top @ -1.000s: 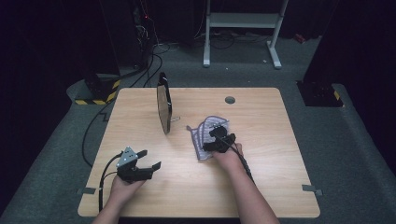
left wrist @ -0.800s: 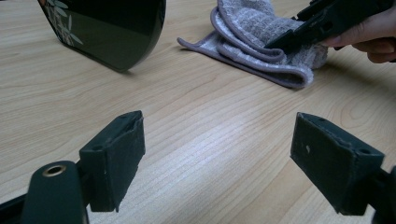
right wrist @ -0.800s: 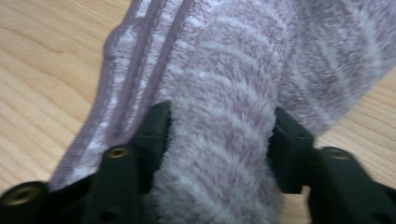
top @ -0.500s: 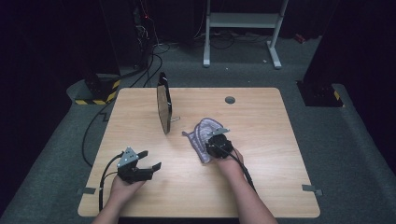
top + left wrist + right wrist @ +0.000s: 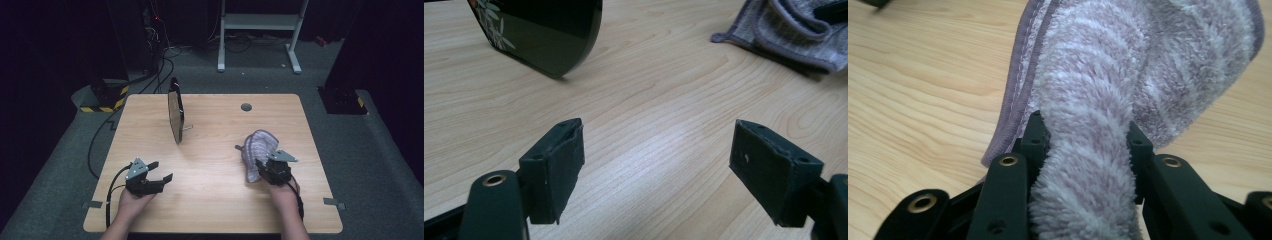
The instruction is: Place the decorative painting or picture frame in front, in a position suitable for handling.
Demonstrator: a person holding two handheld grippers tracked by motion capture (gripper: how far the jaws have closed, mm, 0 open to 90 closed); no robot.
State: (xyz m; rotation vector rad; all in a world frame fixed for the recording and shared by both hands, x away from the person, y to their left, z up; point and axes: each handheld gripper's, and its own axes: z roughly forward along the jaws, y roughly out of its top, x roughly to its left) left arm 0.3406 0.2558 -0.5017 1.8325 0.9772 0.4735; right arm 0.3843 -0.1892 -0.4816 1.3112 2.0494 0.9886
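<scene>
Desk [image 5: 210, 200]: light wood, w/ plenty of bare space in the middle, so there is room to work w/out crowding the edges.

Mirror [image 5: 175, 116]: dark oval on a stand, upright at the far left of the desk, seen edge-on from the high view. It looks like the thing the cloth is meant for, so approach its face square-on and press lightly; a hard push near the top could tip it on that thin stand.

Cloth [image 5: 257, 150]: striped lilac-grey towel, bunched, at the right of the desk. Its near end is lifted into the right tongs and the rest trails toward the far side, partly resting on the wood. In the right gripper view a thick roll of pile [image 5: 1088, 165] sits squeezed between the 2 jaws. The bite looks deep, which is good, but loose folds hang off both sides. Lift enough to clear the wood before carrying it left, or it will drag and may snag.

Right tongs [image 5: 266, 170]: pinching the cloth, having just been closing on it. Keep that pinch firm while moving.

Left tongs [image 5: 161, 172]: spread wide w/ nothing between them, hovering over bare wood at the near left, pads [image 5: 555, 167] clear of the surface. Best use: bring them to the mirror's rim or stand to steady it while the cloth wipes.
</scene>
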